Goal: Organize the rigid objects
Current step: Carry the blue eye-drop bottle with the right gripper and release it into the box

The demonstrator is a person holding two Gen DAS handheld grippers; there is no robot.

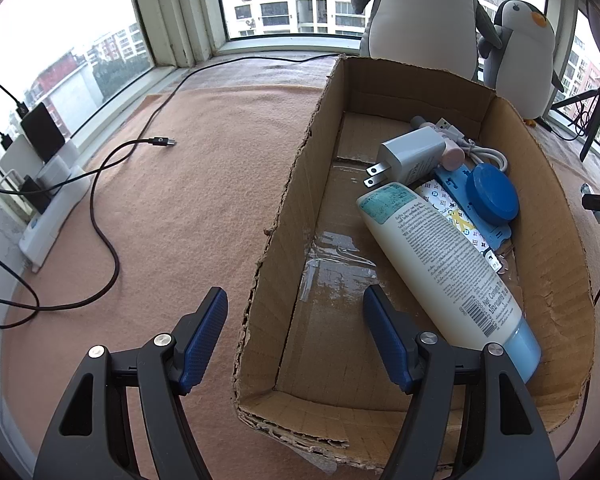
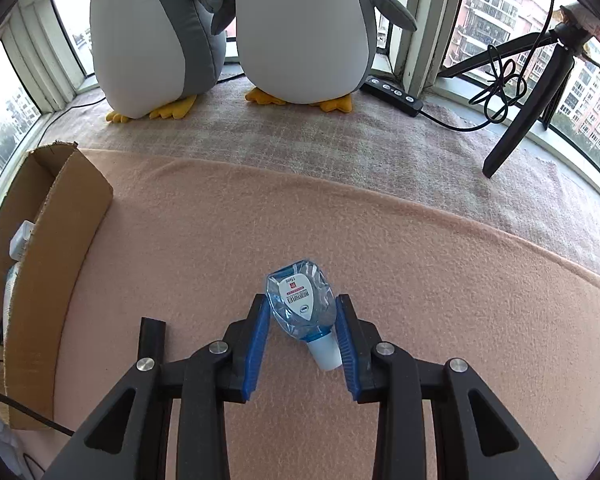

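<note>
A peach blanket (image 2: 340, 240) covers the whole window ledge, with wide bare stretches on both sides of the one cardboard box (image 1: 548, 216). Two plush penguins (image 2: 300, 32) stand at the back against the glass, and one black tripod (image 2: 516, 120) leans in the far right corner. The box has torn, ragged edges and lies open at the top. Its left half is bare floor. Along its right wall I count one cream lotion tube (image 1: 440, 256) lying slantwise, one white plug adapter (image 1: 412, 154), one round blue lid (image 1: 494, 194) on a patterned card, and one coiled white cable (image 1: 484, 152). Out on the blanket to the left trails one dark cable (image 1: 104, 208), with power bricks by the window.

The left gripper (image 1: 294, 320) hangs tilted downward over the box's near left wall, its jaws set apart with nothing between them; one blue pad (image 1: 204, 336) is outside the box, the other over its floor.

The right gripper (image 2: 302, 328) also points steeply down, well right of the box. The single small blue bottle (image 2: 300, 304) lies on the blanket, white cap toward the gripper, and the two blue pads are closed against its sides.
</note>
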